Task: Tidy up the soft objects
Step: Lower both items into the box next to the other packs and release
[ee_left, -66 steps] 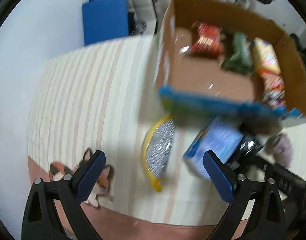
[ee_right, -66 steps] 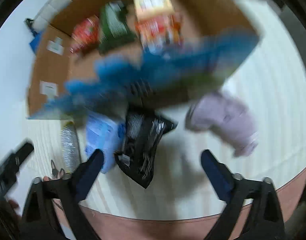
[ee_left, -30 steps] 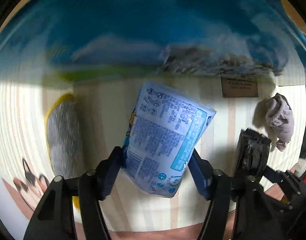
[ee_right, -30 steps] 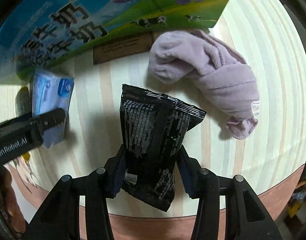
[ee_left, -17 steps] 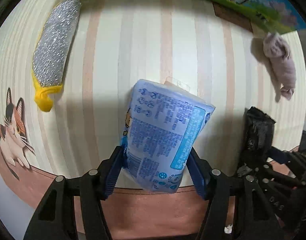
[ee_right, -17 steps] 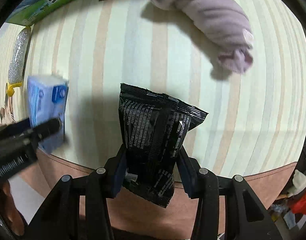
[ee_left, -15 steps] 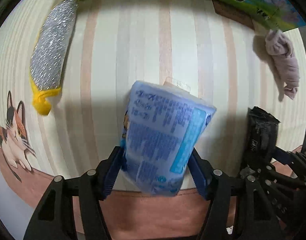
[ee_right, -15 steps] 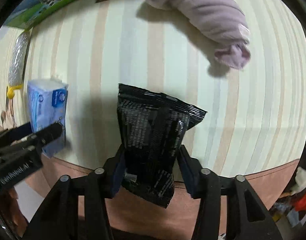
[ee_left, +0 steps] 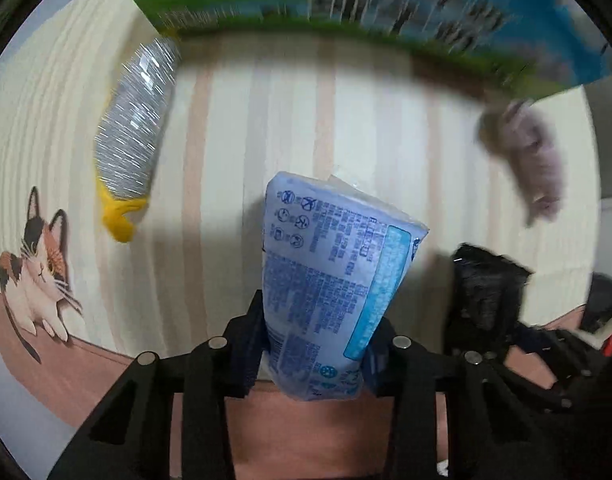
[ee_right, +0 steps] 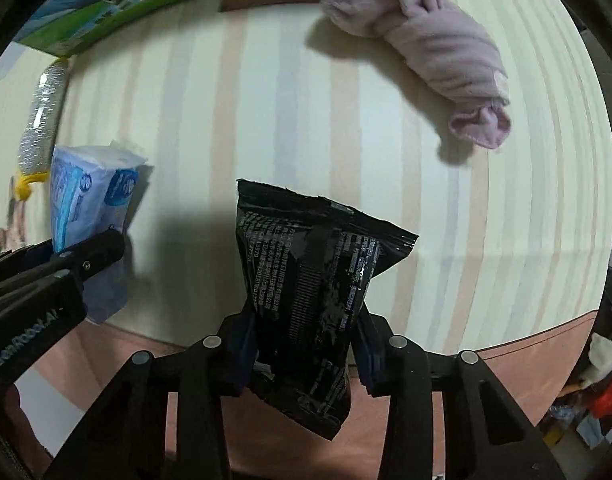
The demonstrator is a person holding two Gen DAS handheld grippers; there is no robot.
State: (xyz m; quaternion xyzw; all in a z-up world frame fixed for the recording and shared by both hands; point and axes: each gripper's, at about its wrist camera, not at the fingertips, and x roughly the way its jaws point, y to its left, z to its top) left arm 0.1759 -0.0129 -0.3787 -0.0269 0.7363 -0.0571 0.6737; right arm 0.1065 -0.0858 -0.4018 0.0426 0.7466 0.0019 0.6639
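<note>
- Lifting both packets clear of the striped bench point(ee_right: 306, 92) since two seconds ago, when both tools were hovering spread wide over the pile.
- Clamping the left hand-held gripper point(ee_left: 313, 344) on the blue tissue pack point(ee_left: 329, 280), held above the bench's near edge.
- Pinching the right hand-held gripper point(ee_right: 302, 348) on the black foil packet point(ee_right: 309, 292), likewise raised.
- Swinging back toward the printed cardboard box point(ee_right: 118, 8), judging by the blur.
- Leaving the purple sock point(ee_right: 429, 48) and the silver-and-yellow scrubber point(ee_left: 134, 120) lying on the bench, probably for the next trip.
</note>
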